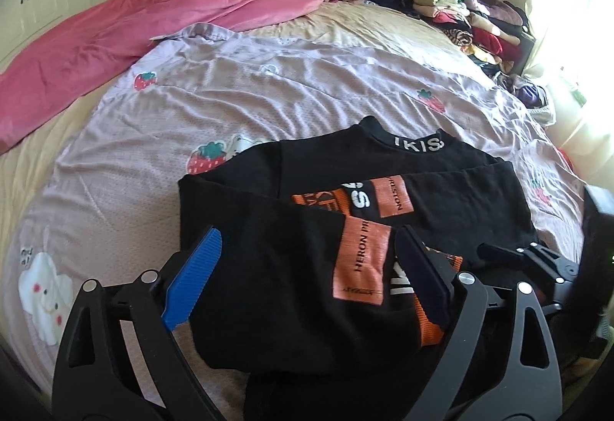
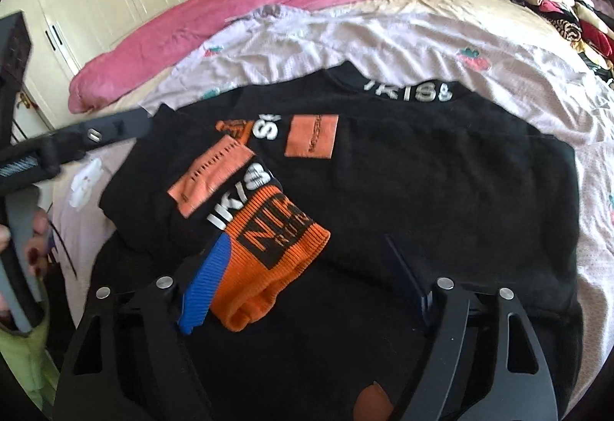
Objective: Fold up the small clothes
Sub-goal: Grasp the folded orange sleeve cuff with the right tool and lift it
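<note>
Black sweater (image 1: 291, 260) lies between both grippers' spread fingers (image 1: 195, 279)

One black sweater (image 1: 453, 198) with three orange patches and one orange ribbed cuff (image 2: 268, 260), one pink quilt (image 1: 153, 33), one lilac strawberry-print sheet (image 1: 268, 91), one pile of folded clothes (image 1: 468, 18) and two grippers, the left gripper (image 1: 307, 275) and the right gripper (image 2: 307, 290), are counted
</note>
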`<state>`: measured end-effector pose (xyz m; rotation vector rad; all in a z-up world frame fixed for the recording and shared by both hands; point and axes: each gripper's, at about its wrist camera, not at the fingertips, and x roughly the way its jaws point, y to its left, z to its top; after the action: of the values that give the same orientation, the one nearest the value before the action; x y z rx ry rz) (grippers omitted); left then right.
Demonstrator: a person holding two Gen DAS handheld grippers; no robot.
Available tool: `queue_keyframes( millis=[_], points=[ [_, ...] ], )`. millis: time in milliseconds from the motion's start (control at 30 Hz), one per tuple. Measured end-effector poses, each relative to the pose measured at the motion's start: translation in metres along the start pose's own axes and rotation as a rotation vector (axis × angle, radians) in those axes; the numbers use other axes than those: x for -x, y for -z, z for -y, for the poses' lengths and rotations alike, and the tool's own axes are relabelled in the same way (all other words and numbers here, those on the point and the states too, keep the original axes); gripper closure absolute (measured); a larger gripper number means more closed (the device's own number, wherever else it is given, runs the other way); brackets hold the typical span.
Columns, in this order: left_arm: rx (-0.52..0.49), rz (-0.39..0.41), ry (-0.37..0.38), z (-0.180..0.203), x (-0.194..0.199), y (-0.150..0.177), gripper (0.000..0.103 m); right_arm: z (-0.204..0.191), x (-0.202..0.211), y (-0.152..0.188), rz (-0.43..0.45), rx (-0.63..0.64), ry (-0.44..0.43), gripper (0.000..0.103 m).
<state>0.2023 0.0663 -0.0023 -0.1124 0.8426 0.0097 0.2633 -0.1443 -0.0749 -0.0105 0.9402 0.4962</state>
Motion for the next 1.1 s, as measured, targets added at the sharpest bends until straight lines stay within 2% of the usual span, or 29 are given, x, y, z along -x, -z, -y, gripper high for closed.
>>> queue_keyframes(
  millis=[33, 233, 300, 400, 500, 667, 800, 900, 1100],
  points=[
    [0.002, 0.001, 0.001, -0.001, 0.001, 0.0, 0.018, 0.0, -0.005, 0.001, -0.012, 0.002, 0.0, 0.029],
    [0.039, -0.006, 0.008, -0.014, 0.001, 0.003, 0.018, -0.009, -0.01, 0.001, 0.002, 0.042, 0.005, 0.059],
    [0.046, -0.007, 0.009, -0.016, 0.001, 0.003, 0.018, -0.011, -0.008, 0.0, 0.012, 0.049, -0.003, 0.074],
    [0.046, -0.005, 0.008, -0.017, 0.001, 0.003, 0.018, -0.011, -0.006, -0.001, 0.019, 0.052, -0.014, 0.091],
    [0.053, -0.003, 0.014, -0.021, 0.0, 0.004, 0.018, -0.012, 0.0, -0.004, 0.05, 0.058, -0.022, 0.093],
    [0.062, 0.003, 0.009, -0.022, 0.003, 0.003, 0.018, -0.019, 0.029, -0.011, 0.166, 0.089, -0.032, 0.095],
    [0.07, 0.01, 0.011, -0.024, 0.005, 0.002, 0.018, -0.015, 0.053, -0.017, 0.258, 0.089, 0.009, 0.097],
    [0.071, 0.01, 0.011, -0.024, 0.005, 0.002, 0.018, -0.004, 0.075, -0.021, 0.343, 0.081, 0.082, 0.097],
    [0.064, 0.009, 0.013, -0.022, 0.003, 0.003, 0.018, 0.033, 0.104, -0.024, 0.431, -0.007, 0.185, 0.098]
  ],
)
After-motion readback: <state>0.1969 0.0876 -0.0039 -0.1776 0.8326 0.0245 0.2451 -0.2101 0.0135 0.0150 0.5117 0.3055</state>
